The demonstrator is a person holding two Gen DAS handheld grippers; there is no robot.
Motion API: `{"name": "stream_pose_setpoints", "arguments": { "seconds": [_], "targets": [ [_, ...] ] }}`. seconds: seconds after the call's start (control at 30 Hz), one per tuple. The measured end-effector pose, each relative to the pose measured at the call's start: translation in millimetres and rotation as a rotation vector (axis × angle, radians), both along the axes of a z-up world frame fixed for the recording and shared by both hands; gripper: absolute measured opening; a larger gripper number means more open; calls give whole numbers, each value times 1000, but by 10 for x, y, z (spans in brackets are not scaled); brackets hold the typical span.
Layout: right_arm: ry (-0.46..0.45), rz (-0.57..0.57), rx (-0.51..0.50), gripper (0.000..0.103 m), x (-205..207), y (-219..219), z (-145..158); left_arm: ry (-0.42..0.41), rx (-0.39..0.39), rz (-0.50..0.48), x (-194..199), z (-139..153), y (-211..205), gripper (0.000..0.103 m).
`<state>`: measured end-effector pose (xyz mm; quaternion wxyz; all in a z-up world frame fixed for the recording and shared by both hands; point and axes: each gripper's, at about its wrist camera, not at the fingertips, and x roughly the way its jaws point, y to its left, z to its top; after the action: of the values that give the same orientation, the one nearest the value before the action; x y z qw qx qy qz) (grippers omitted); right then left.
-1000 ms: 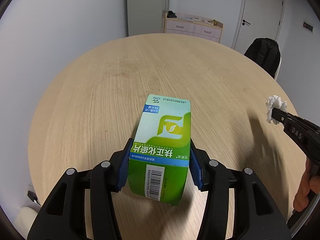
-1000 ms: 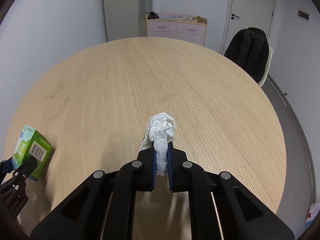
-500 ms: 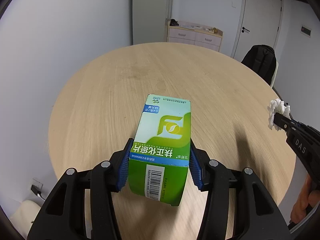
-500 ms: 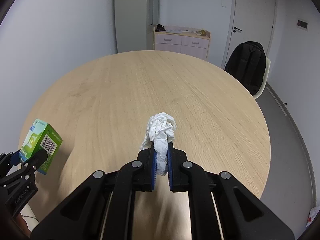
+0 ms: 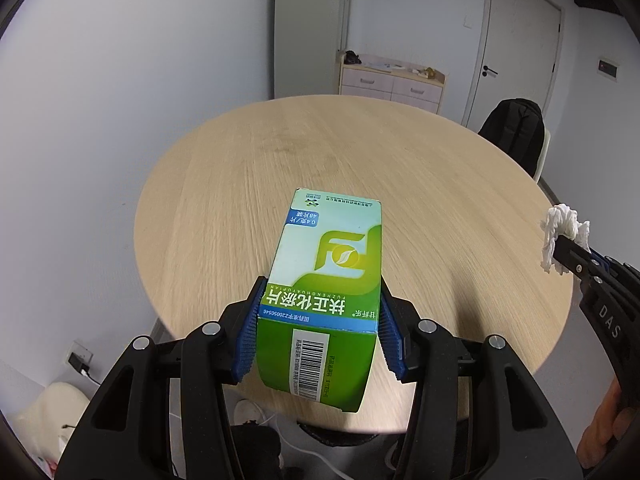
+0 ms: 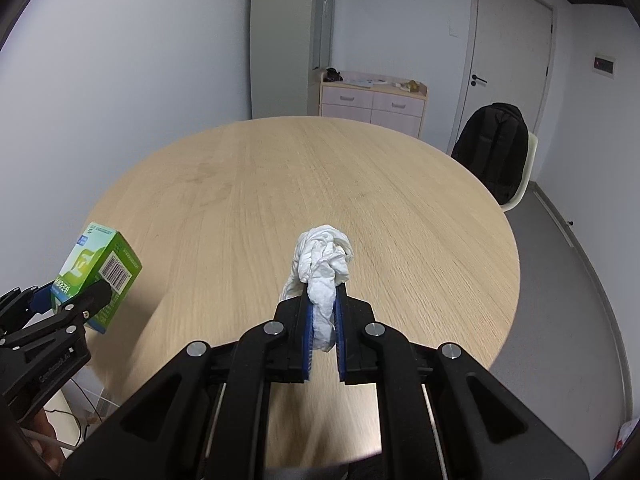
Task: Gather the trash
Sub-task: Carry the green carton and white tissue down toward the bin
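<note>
My left gripper is shut on a green and white medicine box, its blue pads pressing both long sides, barcode end toward the camera. The box hangs in the air above the near edge of the round wooden table. My right gripper is shut on a crumpled white tissue, which sticks up past the fingertips. Each view shows the other gripper too: the tissue at the right edge of the left wrist view, the box at the left edge of the right wrist view.
A chair with a black backpack stands at the table's far right. A pink drawer unit and a white door are against the back wall. Cables and a wall socket sit on the floor at lower left.
Both grippers have pulled back and risen from the table, each keeping its hold; the table looks smaller and farther, and floor shows beneath its near edge.
</note>
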<state>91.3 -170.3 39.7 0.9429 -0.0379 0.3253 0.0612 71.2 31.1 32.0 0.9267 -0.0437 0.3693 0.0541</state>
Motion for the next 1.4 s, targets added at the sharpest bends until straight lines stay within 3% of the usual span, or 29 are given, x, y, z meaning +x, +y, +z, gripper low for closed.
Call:
{"name": "stream_pose_setpoints", "arguments": {
  "seconds": [0.27, 0.77, 1.4],
  "targets": [
    [-17, -1, 5, 8, -446, -47, -3, -18, 4, 1, -456, -8, 17, 50],
    [-23, 18, 8, 8, -1204, -60, -288, -29, -8, 9, -1140, -275, -61, 50],
    [35, -7, 23, 8, -1749, -96, -852, 40, -6, 7, -1634, -894, -72, 50]
  ]
}}
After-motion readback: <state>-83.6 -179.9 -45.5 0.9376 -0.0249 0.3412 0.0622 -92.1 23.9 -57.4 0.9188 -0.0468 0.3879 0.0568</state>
